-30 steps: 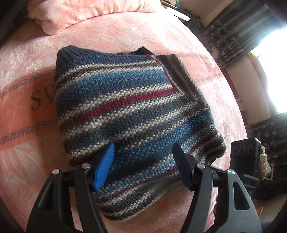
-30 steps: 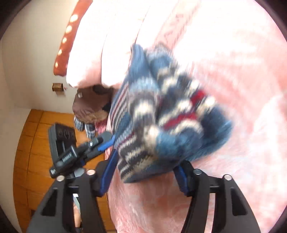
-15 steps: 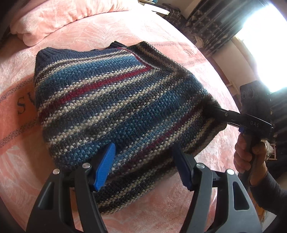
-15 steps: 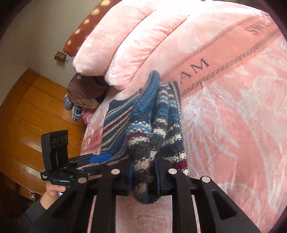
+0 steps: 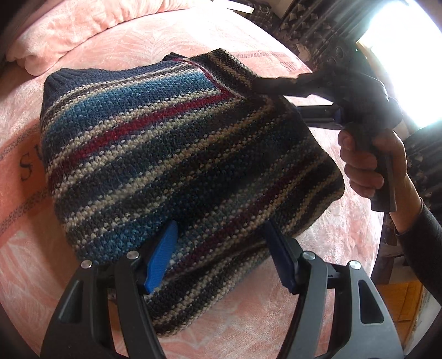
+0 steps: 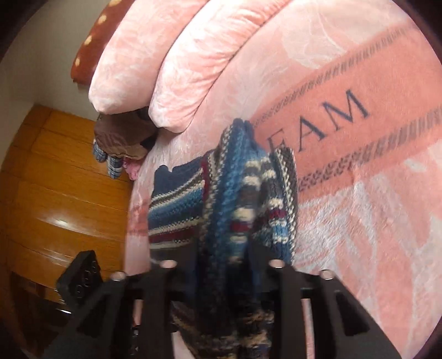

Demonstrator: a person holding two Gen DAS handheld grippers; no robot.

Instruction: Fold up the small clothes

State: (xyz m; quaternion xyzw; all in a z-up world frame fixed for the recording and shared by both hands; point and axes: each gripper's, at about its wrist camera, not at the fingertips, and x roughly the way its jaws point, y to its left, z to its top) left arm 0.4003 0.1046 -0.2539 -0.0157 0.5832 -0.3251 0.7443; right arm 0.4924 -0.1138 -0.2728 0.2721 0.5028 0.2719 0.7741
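Note:
A knitted sweater [image 5: 171, 154] with blue, red, cream and grey stripes lies on the pink bed blanket [image 5: 276, 317]. My left gripper [image 5: 221, 248] stands open at the sweater's near edge, its blue pads [image 5: 161, 256] on either side of the knit without pinching it. My right gripper [image 6: 221, 262] is shut on a bunched fold of the sweater [image 6: 237, 198] and holds it raised off the blanket. In the left wrist view the right gripper [image 5: 265, 82] bites the sweater's far right edge, and a hand [image 5: 367, 163] grips its handle.
Pink pillows [image 6: 176, 58] lie at the head of the bed, with a brown spotted cushion [image 6: 91, 47] behind them. Wooden panelling [image 6: 55, 193] and a brown bundle [image 6: 121, 138] sit beside the bed. Dark curtains [image 5: 312, 22] and a bright window [image 5: 400, 55] stand at the far side.
The right gripper shut on the sweater's right edge and lifted it up and inward towards the collar end. The left gripper stayed open at the near edge.

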